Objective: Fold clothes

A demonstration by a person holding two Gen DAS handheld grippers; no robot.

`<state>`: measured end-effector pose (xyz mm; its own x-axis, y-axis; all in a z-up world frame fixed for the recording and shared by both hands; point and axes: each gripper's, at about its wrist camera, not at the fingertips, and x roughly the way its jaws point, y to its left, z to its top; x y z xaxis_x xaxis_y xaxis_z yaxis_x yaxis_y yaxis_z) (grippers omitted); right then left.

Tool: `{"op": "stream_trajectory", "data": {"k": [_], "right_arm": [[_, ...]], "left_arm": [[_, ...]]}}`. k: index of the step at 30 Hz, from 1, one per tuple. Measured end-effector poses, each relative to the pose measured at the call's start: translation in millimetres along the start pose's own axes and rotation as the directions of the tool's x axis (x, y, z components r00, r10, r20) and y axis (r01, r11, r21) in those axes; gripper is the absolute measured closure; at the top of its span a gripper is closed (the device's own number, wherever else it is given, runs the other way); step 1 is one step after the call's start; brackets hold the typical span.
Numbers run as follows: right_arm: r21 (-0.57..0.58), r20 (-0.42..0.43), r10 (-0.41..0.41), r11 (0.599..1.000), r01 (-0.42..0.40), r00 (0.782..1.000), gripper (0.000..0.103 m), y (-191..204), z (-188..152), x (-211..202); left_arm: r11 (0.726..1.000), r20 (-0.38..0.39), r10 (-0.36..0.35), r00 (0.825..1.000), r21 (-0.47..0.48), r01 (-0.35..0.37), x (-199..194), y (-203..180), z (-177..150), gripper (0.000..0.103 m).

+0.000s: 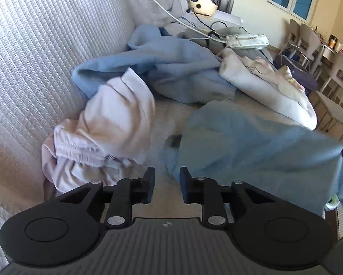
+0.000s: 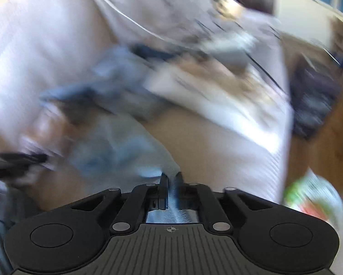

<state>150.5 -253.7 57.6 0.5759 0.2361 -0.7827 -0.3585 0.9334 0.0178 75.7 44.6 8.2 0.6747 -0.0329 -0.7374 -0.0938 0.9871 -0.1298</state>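
A light blue garment hangs lifted across the right half of the left wrist view, over a tan cushion. My left gripper is open just left of its edge, with nothing between its fingers. In the blurred right wrist view my right gripper is shut on a fold of that light blue garment, which runs between the pads and trails away to the left. A crumpled pale pink garment lies to the left of the left gripper.
A heap of blue cloth and a pale garment lie further back. A white power strip with cables rests behind them. A quilted white backrest rises on the left. Chairs and a table stand at the far right.
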Motion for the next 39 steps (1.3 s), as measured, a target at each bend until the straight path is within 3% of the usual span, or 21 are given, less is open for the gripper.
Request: {"op": "stream_trajectory", "data": {"k": [3,8,11,13,17,19,25,27,29,30,31,34,35,37,39], "right_arm": [[-0.013,-0.029,-0.111,0.994,0.111,0.993,0.09,-20,-22,2],[-0.017,-0.012,-0.084,0.996,0.084,0.996,0.081,-39,-31,-9],[-0.051,-0.002,-0.028,0.998,0.028,1.0,0.064,-38,-31,-12],[-0.081,-0.002,0.006,0.997,-0.006,1.0,0.044,-35,-32,-9],[-0.128,0.005,0.046,0.991,-0.045,0.999,0.04,-25,-32,0],[-0.141,-0.01,0.073,0.987,-0.074,0.997,0.04,-18,-32,6],[-0.223,-0.025,0.115,0.968,-0.117,0.993,0.035,5,-18,29],[-0.184,-0.021,0.137,0.973,-0.139,0.99,0.035,6,-8,40],[-0.165,-0.019,0.171,0.971,-0.172,0.985,0.035,10,0,47],[-0.174,-0.017,0.18,0.968,-0.18,0.983,0.035,13,3,48],[-0.184,-0.015,0.189,0.965,-0.189,0.982,0.035,17,6,49],[-0.215,-0.01,0.176,0.961,-0.174,0.984,0.035,20,8,49],[-0.218,-0.006,0.174,0.961,-0.171,0.985,0.035,17,7,47],[-0.193,0.001,0.167,0.967,-0.164,0.986,0.035,7,3,43],[-0.149,0.001,0.157,0.977,-0.155,0.988,0.035,-6,-2,39]], "left_arm": [[1.0,-0.023,-0.004,1.0,0.026,0.004,3,-6,-5,0.071],[0.998,-0.063,-0.007,0.998,0.056,0.011,14,-16,-7,0.057],[0.997,-0.075,-0.026,0.997,0.068,0.031,23,-25,-6,0.036],[0.993,-0.091,-0.043,0.995,0.101,0.053,32,-33,-2,0.025],[0.97,-0.095,0.013,0.995,0.244,0.01,54,-51,3,0.023],[0.965,-0.098,0.03,0.995,0.261,-0.003,65,-51,7,0.023],[0.965,-0.073,-0.05,0.996,0.255,0.067,86,-50,19,0.023],[0.962,-0.06,-0.09,0.994,0.252,0.103,91,-51,20,0.031],[0.961,-0.063,-0.155,0.986,0.219,0.166,93,-50,18,0.06],[0.96,-0.073,-0.168,0.983,0.215,0.18,93,-51,18,0.088],[0.956,-0.088,-0.182,0.979,0.216,0.197,92,-52,19,0.098],[0.946,-0.087,-0.241,0.967,0.2,0.254,77,-59,27,0.098],[0.938,-0.082,-0.284,0.955,0.183,0.295,69,-62,32,0.098],[0.91,-0.072,-0.381,0.922,0.15,0.387,51,-71,41,0.098],[0.869,-0.073,-0.457,0.886,0.175,0.463,35,-90,44,0.098]]}}
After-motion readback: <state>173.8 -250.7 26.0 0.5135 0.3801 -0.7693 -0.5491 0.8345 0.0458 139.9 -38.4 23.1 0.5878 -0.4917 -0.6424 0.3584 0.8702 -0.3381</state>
